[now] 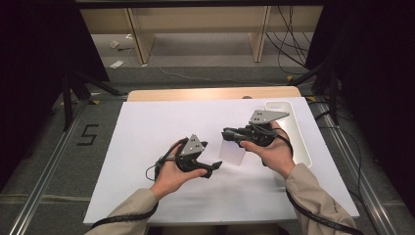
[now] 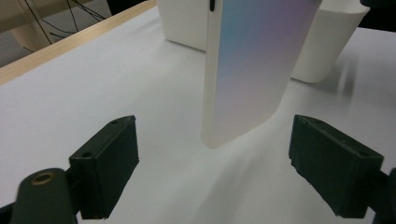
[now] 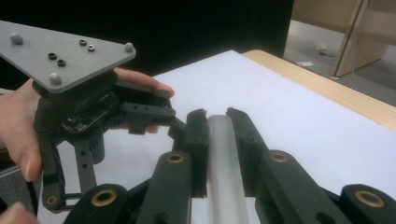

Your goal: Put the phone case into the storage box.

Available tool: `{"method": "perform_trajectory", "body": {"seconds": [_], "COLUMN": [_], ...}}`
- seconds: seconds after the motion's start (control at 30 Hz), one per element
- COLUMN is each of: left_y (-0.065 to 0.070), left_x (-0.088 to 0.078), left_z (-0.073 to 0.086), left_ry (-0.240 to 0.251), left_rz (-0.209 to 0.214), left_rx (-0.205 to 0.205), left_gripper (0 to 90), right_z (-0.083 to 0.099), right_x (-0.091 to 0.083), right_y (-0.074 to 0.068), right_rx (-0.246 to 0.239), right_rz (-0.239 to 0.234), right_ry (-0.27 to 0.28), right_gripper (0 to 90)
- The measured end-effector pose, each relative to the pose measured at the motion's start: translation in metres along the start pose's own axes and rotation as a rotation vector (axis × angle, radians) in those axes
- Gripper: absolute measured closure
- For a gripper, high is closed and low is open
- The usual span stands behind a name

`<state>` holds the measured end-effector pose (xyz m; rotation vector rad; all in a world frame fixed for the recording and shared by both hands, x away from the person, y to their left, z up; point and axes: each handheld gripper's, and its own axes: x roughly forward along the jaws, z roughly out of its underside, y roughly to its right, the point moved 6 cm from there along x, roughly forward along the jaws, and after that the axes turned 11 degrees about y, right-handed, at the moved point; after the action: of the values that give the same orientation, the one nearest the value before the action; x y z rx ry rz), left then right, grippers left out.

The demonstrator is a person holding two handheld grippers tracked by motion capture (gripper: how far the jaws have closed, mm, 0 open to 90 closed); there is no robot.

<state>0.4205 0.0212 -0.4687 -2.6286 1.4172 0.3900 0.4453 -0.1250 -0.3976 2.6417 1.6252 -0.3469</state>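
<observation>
right tongs [image 1: 226,134]: clamped on pale flat case [image 1: 232,152] | left tongs [image 1: 215,166]: just beside case | white tray [image 1: 299,142]: right

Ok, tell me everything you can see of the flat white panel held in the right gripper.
The thin flat white panel looks like smooth, slightly translucent plastic with rounded corners and a faint blue-pink sheen. It hangs upright above the white table sheet, its lower end not touching it. The right gripper is shut on its edge; the left gripper faces it with jaws open, apart from it. A white tub stands behind.
</observation>
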Motion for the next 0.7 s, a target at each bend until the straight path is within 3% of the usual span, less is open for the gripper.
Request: {"method": "perform_trajectory", "body": {"seconds": [0.7], "left_y": [0.001], "left_x": [0.002], "left_z": [0.004], "left_ry": [-0.018], "left_rz": [0.016], "left_rx": [0.002], "left_gripper": [15.6], "right_z": [0.000], "right_x": [0.003], "right_y": [-0.012], "right_rx": [-0.033], "right_rz": [-0.099], "right_ry": [-0.040], "right_gripper": [79.8]}}
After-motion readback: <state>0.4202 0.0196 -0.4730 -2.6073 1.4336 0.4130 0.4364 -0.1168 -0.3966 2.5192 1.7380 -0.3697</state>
